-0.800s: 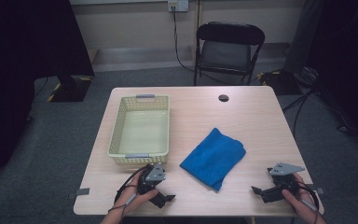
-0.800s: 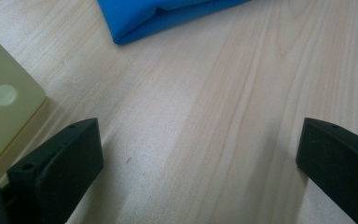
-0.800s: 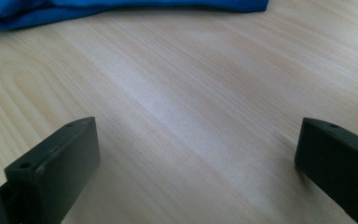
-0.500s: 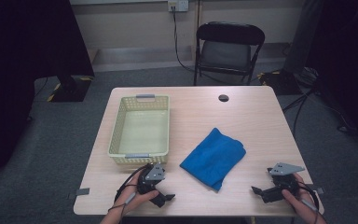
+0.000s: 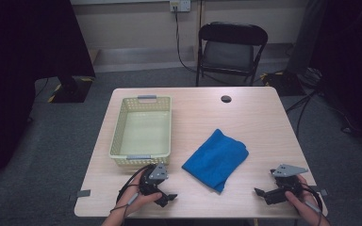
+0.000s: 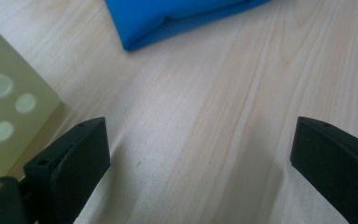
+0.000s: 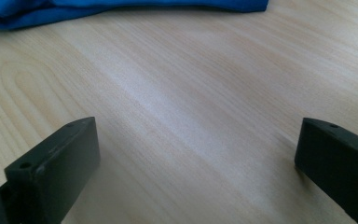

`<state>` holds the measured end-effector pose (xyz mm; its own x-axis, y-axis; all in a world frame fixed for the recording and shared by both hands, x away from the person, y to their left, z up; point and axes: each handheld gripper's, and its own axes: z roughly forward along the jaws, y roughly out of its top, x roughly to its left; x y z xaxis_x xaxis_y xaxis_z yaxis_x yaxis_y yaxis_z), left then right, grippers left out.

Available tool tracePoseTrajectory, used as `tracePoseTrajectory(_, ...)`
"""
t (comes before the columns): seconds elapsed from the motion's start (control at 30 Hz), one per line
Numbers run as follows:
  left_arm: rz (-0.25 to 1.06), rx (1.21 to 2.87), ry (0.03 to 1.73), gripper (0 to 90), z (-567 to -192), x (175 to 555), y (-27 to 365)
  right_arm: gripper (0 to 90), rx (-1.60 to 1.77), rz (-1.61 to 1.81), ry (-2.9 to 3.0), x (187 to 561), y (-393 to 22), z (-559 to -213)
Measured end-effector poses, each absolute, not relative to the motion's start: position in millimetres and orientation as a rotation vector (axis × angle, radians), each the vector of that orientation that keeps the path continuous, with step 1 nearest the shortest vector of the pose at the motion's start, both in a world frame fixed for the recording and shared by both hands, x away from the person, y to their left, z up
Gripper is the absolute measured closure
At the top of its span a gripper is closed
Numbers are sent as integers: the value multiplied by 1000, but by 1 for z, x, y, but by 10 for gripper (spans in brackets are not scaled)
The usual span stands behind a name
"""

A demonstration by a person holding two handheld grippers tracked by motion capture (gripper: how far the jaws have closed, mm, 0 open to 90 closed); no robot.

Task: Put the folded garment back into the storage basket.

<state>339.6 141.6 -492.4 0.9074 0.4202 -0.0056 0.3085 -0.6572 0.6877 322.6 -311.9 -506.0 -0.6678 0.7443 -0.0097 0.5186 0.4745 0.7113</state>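
Light wood desk (image 5: 259,122), both tools resting low at the near edge. Left tool (image 5: 167,197) near the front-left, held by the left hand (image 5: 134,201), jaws spread wide with nothing between them; in the left gripper view bare wood shows between the two black jaws, the basket's perforated wall at left, the blue cloth's folded edge ahead. Right tool (image 5: 260,192) at the front-right corner, held by the right hand (image 5: 306,205), grey three-cornered plate on top, jaws also spread and empty; the right gripper view shows bare desk between them and the cloth along the top. Folded blue cloth (image 5: 216,159) lies flat on the desk centre-front, between the two tools, touching neither. Pale yellow plastic basket (image 5: 117,132) sits left of the cloth, close to the left tool, nothing visible inside. Small dark round thing (image 5: 226,99) near the far edge. Black folding chair (image 5: 231,44) behind the desk, grey carpet floor (image 5: 66,136).
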Motion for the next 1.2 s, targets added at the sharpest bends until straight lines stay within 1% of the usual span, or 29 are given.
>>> tracePoseTrajectory(0.63,170,2317,500,40,-471,353,116,0,1069,1000,2408,323,-312,-506)
tracePoseTrajectory(0.7,146,2309,515,40,-470,355,114,0,1069,1000,2408,323,-312,-506)
tracePoseTrajectory(1.2,147,2303,474,42,-460,363,90,0,1070,1000,2408,323,-312,-506)
